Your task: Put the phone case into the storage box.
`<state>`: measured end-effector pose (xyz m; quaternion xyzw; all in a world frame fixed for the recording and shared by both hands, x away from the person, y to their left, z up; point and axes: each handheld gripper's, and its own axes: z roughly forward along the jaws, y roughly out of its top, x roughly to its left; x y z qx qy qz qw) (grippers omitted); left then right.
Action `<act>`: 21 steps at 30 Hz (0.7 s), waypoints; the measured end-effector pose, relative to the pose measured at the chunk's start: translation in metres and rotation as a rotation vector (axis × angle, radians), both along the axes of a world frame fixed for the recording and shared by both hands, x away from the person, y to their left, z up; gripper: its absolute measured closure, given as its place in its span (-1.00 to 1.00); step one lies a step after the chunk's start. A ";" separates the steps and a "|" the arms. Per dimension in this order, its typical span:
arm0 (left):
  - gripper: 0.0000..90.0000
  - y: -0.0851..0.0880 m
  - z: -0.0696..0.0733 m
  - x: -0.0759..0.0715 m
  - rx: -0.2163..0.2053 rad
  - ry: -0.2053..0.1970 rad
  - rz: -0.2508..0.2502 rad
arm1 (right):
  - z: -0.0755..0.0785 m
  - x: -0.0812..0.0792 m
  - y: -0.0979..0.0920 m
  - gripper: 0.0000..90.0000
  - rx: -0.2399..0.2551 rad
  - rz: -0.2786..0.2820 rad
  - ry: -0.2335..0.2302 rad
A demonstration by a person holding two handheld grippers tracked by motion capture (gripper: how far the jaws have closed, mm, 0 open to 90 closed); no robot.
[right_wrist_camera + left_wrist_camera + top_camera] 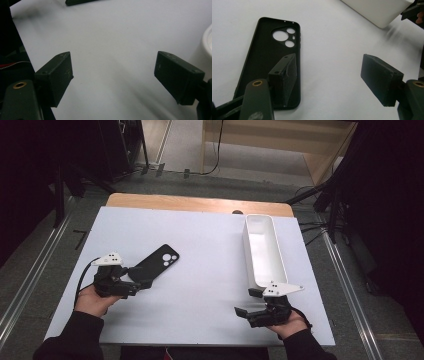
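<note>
Black phone case (156,262) lies flat on the white table (200,270), inner side up, at the left. The left gripper (142,283) hangs over the case's near end with its jaws spread and nothing clamped; one jaw is above the case, the other over bare table. The right gripper (248,302) rests released beside the near end of a white tray (263,251), which sits well apart from the case. Judging by this, the case has yet to be picked up.

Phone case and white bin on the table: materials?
Phone case: black, matte, probably soft rubber or silicone; its thin raised lip and dull, glare-free inside suggest so. White bin: likely rigid moulded plastic, smooth with a slight sheen, thin walls, rounded corners.
</note>
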<state>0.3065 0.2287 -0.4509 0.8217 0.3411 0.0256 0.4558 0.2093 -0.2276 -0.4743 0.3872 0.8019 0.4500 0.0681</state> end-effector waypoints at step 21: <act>-0.37 0.004 0.006 0.033 0.018 -0.024 0.015 | 0.000 0.000 0.000 -0.69 -0.006 0.002 0.000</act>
